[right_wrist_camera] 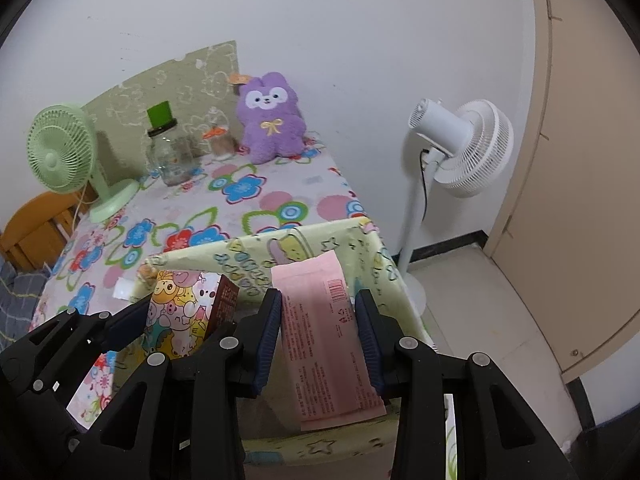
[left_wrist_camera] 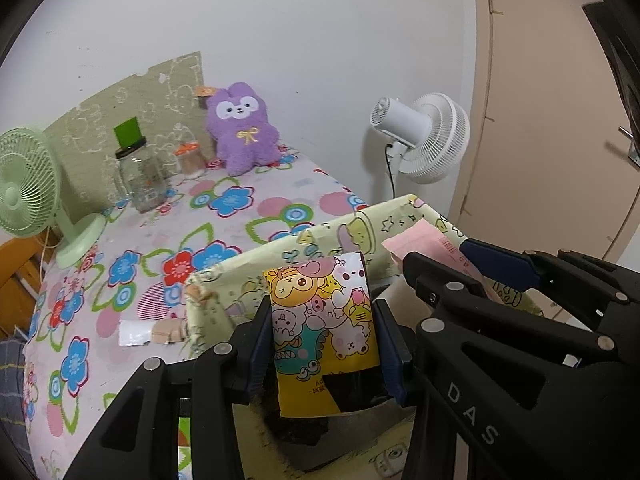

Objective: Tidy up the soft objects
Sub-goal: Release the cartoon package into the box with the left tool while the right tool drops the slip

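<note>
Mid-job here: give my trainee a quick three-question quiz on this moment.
1. True or false: the left gripper holds the cartoon packet.
2. The right gripper holds: A) purple plush, B) pink packet, C) glass jar.
3. What stands left of the glass jar on the table?

Key:
1. True.
2. B, the pink packet, over the yellow box.
3. The green fan.

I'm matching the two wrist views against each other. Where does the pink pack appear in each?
Left wrist: pink pack sits right of centre, sticking up over the box, partly behind the right gripper.
Right wrist: pink pack fills the lower centre, between the right gripper's fingers.
Shared landmark: purple plush against the back wall.
</note>
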The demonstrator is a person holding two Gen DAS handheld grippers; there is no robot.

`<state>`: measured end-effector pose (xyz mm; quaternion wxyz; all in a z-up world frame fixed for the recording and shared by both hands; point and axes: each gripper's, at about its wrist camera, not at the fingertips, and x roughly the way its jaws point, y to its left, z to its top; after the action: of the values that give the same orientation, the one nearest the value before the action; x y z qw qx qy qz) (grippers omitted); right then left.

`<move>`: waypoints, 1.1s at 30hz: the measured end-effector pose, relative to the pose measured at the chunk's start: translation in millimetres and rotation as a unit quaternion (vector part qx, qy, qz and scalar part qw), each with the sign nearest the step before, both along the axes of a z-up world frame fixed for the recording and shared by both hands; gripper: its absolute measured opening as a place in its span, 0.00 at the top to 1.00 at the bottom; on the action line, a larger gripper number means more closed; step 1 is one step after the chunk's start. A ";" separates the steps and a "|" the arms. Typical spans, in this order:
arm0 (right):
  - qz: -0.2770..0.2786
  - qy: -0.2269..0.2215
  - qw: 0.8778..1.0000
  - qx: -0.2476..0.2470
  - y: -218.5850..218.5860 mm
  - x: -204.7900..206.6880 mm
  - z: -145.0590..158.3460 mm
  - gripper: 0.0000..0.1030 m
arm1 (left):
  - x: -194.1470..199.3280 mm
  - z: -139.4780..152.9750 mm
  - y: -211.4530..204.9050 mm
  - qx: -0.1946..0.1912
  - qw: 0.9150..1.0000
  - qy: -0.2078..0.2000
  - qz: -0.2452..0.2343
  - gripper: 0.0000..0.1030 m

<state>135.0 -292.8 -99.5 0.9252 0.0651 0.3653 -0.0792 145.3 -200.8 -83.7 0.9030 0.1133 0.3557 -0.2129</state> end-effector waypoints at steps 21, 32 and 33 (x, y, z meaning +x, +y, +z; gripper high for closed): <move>-0.007 0.014 1.000 0.020 -15.5 5.0 -12.8 0.60 | 2.0 -7.5 -15.4 0.005 1.000 0.012 -0.010 0.25; 0.007 -0.007 1.000 0.016 0.0 -3.8 -5.6 0.36 | -7.9 -0.3 -1.9 0.006 1.000 0.002 -0.009 0.18; 0.007 -0.008 1.000 0.016 0.8 -5.0 -4.4 0.36 | -9.5 1.2 -0.3 0.005 1.000 -0.001 -0.009 0.17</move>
<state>130.0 -291.9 -103.9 0.9274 0.0778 0.3597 -0.0665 135.8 -201.2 -82.5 0.9008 0.1210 0.3549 -0.2189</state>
